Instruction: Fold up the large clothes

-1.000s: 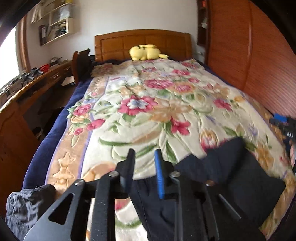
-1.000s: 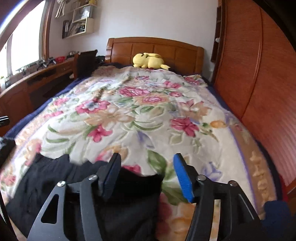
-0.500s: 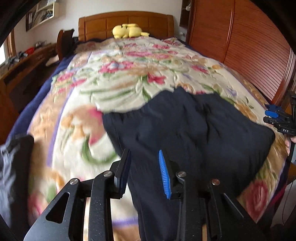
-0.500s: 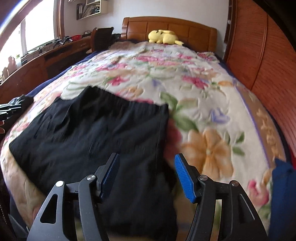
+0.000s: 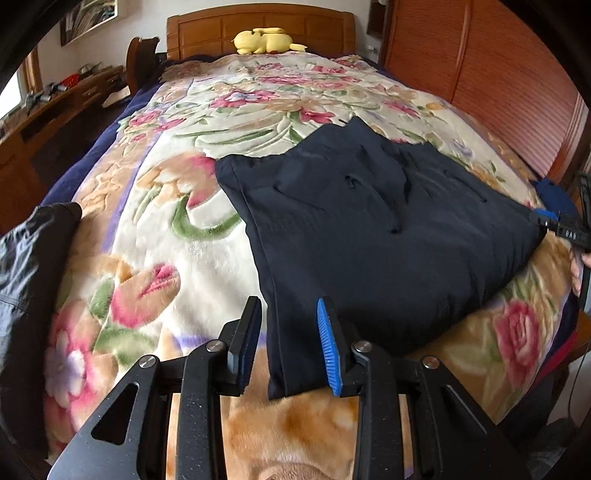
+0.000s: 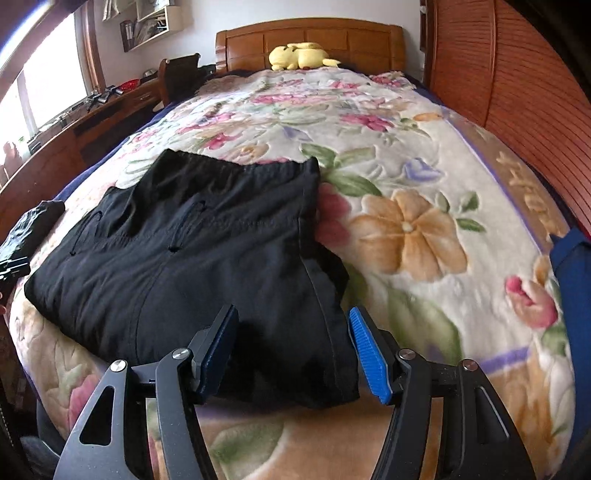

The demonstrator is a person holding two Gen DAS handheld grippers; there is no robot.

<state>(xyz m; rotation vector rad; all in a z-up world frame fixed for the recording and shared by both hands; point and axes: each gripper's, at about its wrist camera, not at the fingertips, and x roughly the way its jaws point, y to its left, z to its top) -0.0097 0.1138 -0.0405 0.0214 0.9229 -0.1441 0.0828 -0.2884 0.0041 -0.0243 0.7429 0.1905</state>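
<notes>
While its two fingers stand apart, the left gripper (image 5: 290,347) hangs over the near-left corner of the black trousers (image 5: 373,236); that corner of cloth lies between the fingers, but neither pad presses on it. Its right finger (image 5: 328,347) carries a blue ribbed pad, and the left one is dark. In the right wrist view, the right gripper (image 6: 293,354) is likewise spread wide, with the near-right edge of the trousers (image 6: 207,258) lying between its fingers and not pinched. From the left wrist view this same gripper (image 5: 554,225) shows only as a dark tip with a blue spot at the right side of the garment.

Folded to a broad dark slab, the trousers lie flat across the near end of the floral blanket (image 5: 177,236), with their elastic waistband (image 6: 258,168) toward the far side. On the left, apart from them, a crumpled grey garment (image 5: 26,266) rests on the blanket's edge. At the right rim of the right wrist view a blue cloth (image 6: 570,280) hangs into sight.

Farther off, a yellow plush toy (image 5: 264,40) lies against the wooden headboard (image 5: 207,33). A wooden desk (image 6: 92,118) runs along the far left, and a slatted wooden wall panel (image 6: 517,81) stands on the right.
</notes>
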